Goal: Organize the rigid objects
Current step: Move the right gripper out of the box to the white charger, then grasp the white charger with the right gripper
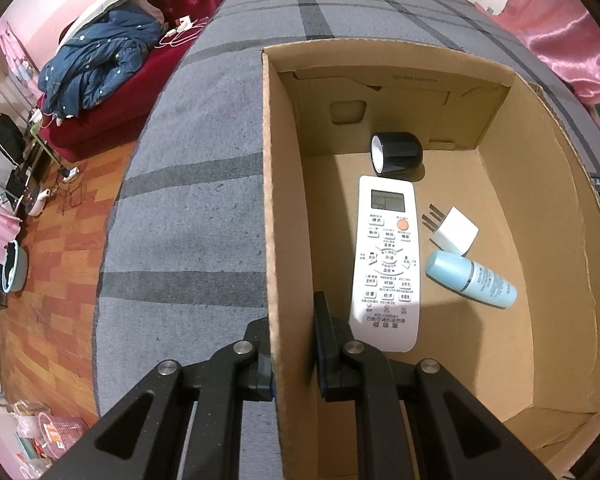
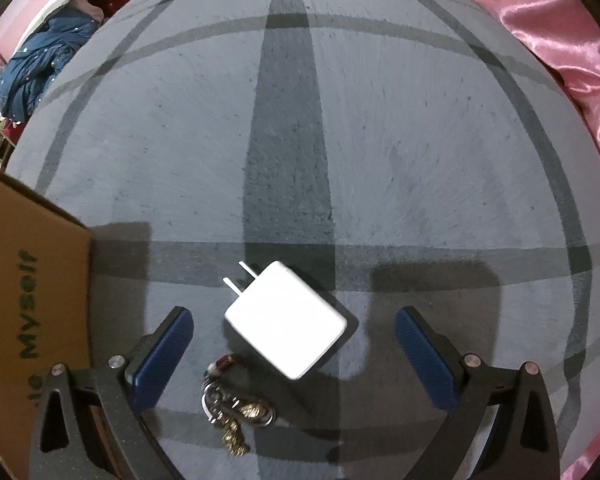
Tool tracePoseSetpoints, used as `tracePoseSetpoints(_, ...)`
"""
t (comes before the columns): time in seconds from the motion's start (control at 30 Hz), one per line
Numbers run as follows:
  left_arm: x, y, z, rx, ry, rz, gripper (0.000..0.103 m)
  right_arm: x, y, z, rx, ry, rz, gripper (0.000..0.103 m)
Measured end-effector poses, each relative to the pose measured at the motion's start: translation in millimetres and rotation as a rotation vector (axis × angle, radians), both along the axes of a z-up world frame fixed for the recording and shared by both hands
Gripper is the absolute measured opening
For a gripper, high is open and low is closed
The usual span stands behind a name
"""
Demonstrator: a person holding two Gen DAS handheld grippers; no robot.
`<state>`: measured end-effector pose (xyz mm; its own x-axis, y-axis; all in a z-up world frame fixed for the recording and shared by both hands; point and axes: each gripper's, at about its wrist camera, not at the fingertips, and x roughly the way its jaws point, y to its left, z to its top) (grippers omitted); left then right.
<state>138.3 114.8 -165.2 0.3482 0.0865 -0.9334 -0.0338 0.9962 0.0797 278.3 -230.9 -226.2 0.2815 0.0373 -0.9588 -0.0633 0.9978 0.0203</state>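
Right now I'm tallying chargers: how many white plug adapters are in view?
2: one plug adapter inside the cardboard box, right of the remote; a larger adapter on the grey cloth, outside it.

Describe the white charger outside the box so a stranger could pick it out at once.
Start from the grey checked blanket beside the cardboard box. The charger lies flat there, between the open right gripper fingers. Unlike the keys below it, it is a plain white block with two prongs.

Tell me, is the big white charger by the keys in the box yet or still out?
Out. The charger lies flat on the grey blanket beside the keys, with the cardboard box off to its left.
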Motion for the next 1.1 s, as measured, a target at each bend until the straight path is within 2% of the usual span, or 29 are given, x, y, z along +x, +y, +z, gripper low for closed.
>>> tracePoseSetpoints(0.23,2,1,-1,-0.009,0.007,0.004,0.014,2,-7,-12,0.017,0.017,-0.029,0.101)
tracePoseSetpoints(0.37,2,1,0,-0.008,0.007,0.004,0.014,3,-3,-13,0.008,0.016,-0.017,0.078)
tracePoseSetpoints(0.4,2,2,0,-0.007,0.007,0.004,0.014,3,-3,-12,0.011,0.017,-0.016,0.068)
tracePoseSetpoints(0.43,2,1,-1,-0.007,0.008,0.005,0.014,2,-1,-12,0.012,0.015,-0.013,0.067)
tracePoseSetpoints(0.77,3,-2,0,0.002,0.008,0.004,0.014,-2,13,-4,-0.005,0.011,-0.015,0.067)
tracePoseSetpoints(1.1,2,-1,0,0.006,0.01,0.001,0.014,-13,27,19,-0.031,0.007,0.007,0.067)
